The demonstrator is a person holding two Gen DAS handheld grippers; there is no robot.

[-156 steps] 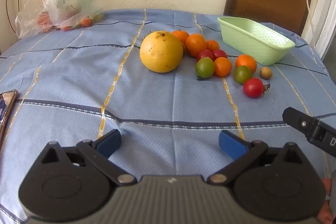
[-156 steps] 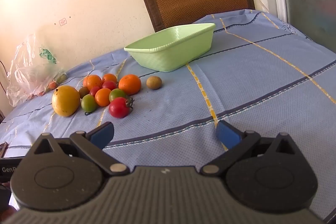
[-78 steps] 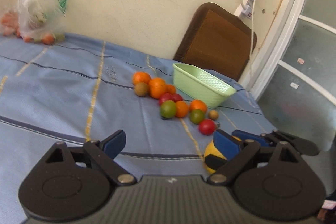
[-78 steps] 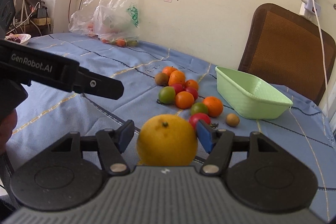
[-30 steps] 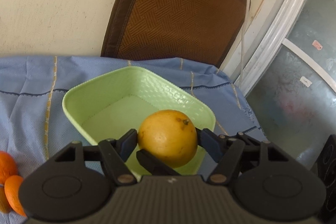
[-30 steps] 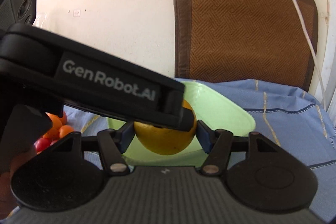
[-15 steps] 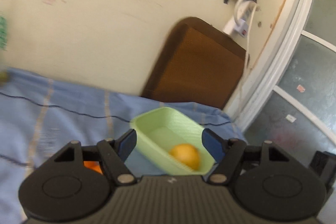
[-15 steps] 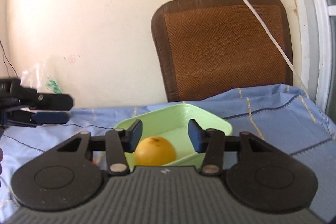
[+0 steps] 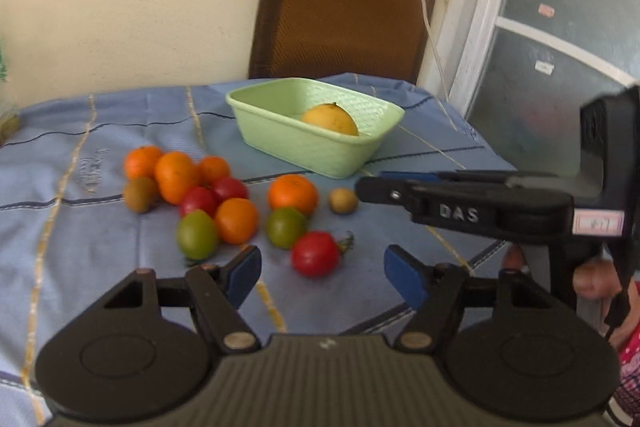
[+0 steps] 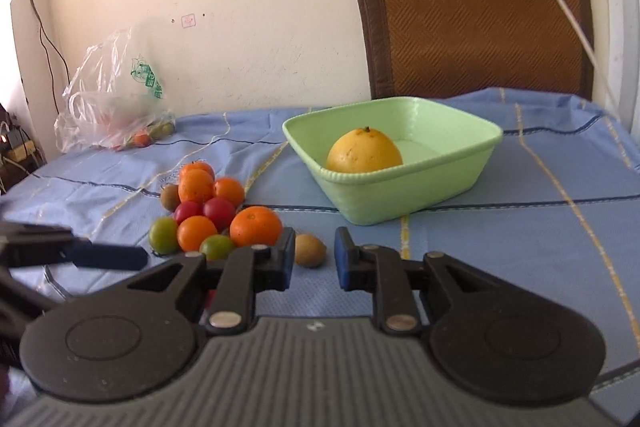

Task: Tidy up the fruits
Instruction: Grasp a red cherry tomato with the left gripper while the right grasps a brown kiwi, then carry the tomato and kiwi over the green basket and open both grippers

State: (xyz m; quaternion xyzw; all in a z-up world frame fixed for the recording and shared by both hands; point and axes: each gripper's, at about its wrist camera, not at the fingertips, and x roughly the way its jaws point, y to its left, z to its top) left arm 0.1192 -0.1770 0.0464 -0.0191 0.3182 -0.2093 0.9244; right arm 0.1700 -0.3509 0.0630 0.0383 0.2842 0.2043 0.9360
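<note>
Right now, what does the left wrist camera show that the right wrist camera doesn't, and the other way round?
Only the left wrist view shows the red tomato with its stem, the window panes at the right, and the person's hand on the right gripper, seen side-on. Only the right wrist view shows the plastic bag by the wall and the left gripper edging in. Both show the big yellow fruit in the green basket, the loose fruit on the blue cloth, including the kiwi, and the brown chair.
</note>
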